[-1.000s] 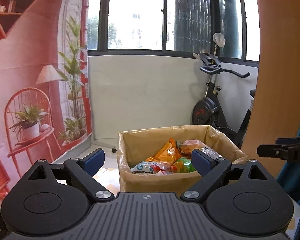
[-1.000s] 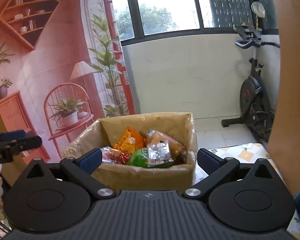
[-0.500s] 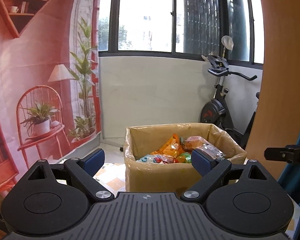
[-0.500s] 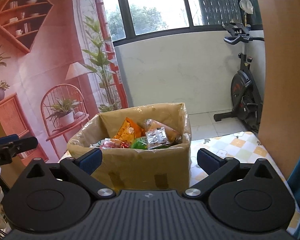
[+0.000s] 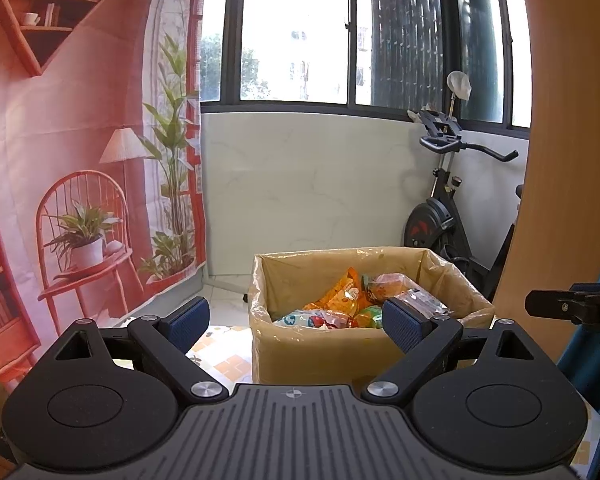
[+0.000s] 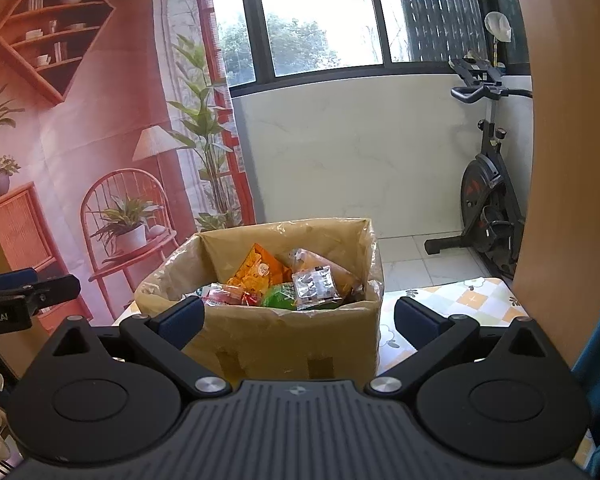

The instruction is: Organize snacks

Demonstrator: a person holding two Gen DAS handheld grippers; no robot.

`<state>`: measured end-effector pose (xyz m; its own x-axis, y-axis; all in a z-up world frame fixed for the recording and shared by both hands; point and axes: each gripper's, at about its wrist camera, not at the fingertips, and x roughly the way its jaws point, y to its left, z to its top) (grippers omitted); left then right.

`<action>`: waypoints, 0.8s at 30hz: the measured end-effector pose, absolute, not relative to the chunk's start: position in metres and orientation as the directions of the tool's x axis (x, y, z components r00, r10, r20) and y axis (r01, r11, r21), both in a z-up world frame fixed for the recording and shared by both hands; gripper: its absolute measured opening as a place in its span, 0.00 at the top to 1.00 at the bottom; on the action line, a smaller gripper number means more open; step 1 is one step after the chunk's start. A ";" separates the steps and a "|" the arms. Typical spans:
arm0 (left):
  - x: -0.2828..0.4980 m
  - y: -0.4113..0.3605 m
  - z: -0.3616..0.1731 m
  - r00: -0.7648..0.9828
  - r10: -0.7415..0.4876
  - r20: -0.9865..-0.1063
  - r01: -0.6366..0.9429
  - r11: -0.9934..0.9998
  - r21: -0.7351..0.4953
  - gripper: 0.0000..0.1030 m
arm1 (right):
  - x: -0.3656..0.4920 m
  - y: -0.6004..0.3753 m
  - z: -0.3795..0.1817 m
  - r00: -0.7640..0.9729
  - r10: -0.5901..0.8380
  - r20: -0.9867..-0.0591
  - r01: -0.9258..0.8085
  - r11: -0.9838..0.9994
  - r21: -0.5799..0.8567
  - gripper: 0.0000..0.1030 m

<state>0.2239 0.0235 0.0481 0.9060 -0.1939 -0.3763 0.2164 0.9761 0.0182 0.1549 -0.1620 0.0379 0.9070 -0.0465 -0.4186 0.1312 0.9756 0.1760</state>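
Observation:
A cardboard box (image 5: pixel 324 354) (image 6: pixel 292 344) lined with clear plastic stands on the table straight ahead. It holds several snack packs: an orange bag (image 5: pixel 340 294) (image 6: pixel 258 270), a silver packet (image 6: pixel 314 284), a green pack (image 6: pixel 278 296) and a pale blue pack (image 5: pixel 300 318). My left gripper (image 5: pixel 296 320) is open and empty, in front of the box and clear of it. My right gripper (image 6: pixel 298 316) is open too, nothing between its fingers, facing the box's near wall. Each gripper shows at the edge of the other's view.
A checked tablecloth (image 6: pixel 472 300) covers the table. A wooden panel (image 5: pixel 564 160) rises at the right. A printed red backdrop (image 5: pixel 80 160) hangs at the left. An exercise bike (image 5: pixel 448 216) stands by the white wall under the windows.
Both grippers have drawn back and risen from the box, which now sits farther off and lower in both views. Both stay open and empty.

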 end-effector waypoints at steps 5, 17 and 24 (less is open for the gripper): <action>0.222 0.024 0.051 0.911 -0.189 -0.367 0.211 0.977 0.019 0.08 | 0.155 -0.161 0.040 0.911 -0.044 -0.409 0.129 0.975 0.181 0.00; 0.218 0.024 0.061 0.924 -0.193 -0.331 0.209 0.978 0.014 0.08 | 0.155 -0.160 0.049 0.923 -0.057 -0.381 0.132 0.976 0.175 0.00; 0.219 0.025 0.060 0.924 -0.192 -0.330 0.207 0.978 0.008 0.08 | 0.154 -0.161 0.048 0.926 -0.066 -0.373 0.141 0.974 0.176 0.00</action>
<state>0.2191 0.0254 0.0605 0.9242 -0.1924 -0.3298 0.2067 0.9784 0.0083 0.1535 -0.1612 0.0477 0.9256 -0.0664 -0.3727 0.1406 0.9744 0.1757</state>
